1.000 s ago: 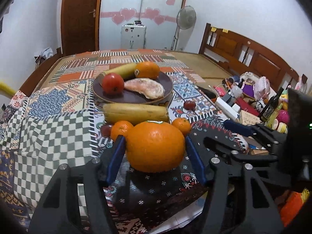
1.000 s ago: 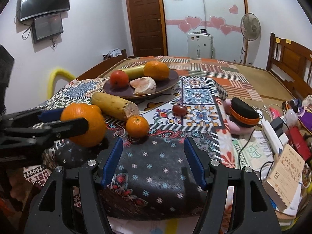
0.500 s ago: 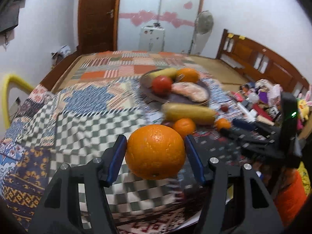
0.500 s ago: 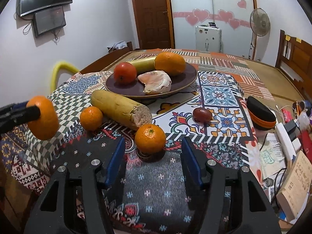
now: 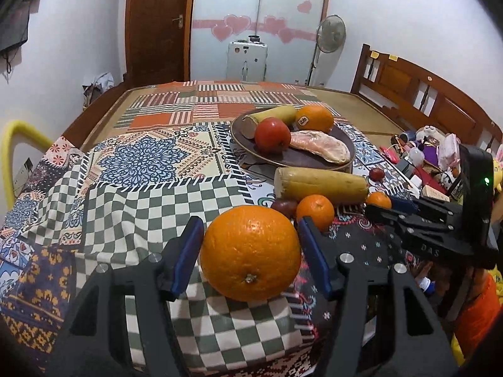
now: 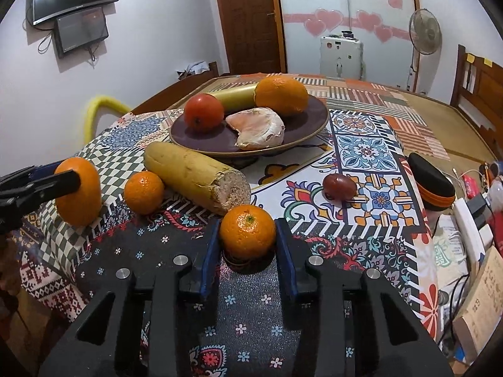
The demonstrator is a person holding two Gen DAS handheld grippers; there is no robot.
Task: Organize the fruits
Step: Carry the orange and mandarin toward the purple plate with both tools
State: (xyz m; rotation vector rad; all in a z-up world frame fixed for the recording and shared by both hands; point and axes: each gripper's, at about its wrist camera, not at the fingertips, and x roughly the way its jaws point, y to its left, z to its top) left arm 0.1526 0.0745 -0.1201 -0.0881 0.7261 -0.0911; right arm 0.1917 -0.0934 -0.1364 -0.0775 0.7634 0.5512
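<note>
A: L gripper (image 5: 250, 253) clamped on the big orange (image 5: 250, 253), both blue pads on its sides, fruit held clear above the checked part of the cloth (image 5: 151, 207). From the R cam it hangs off to the side, well apart from the plate (image 6: 201, 139).

B: R gripper (image 6: 247, 245)?

A: Jaws closing round a small mandarin (image 6: 247, 231). Fruit's between the pads, sitting on the dark floral patch; can't tell if both pads bite yet. Looks like contact or a hair off.

B: Around it?

A: Cut banana piece (image 6: 196, 177) lies just behind the mandarin, nearly touching. 2nd mandarin (image 6: 143, 192) on the far side of the banana, dark red fruit (image 6: 340, 186) apart on the tile print. Plate beyond w/ tomato (image 6: 203, 112), peeled citrus half (image 6: 258, 129), another orange (image 6: 281, 95), a green-yellow banana piece (image 6: 234, 95).

B: Risks?

A: My guess: round skin, narrow pads, so the mandarin may squirt fwd into the banana if the grip lands off-centre. Cloth's rumpled, a nudged fruit could roll off the edge. Plate's crowded too; dropping the big orange in may knock the tomato out.
</note>
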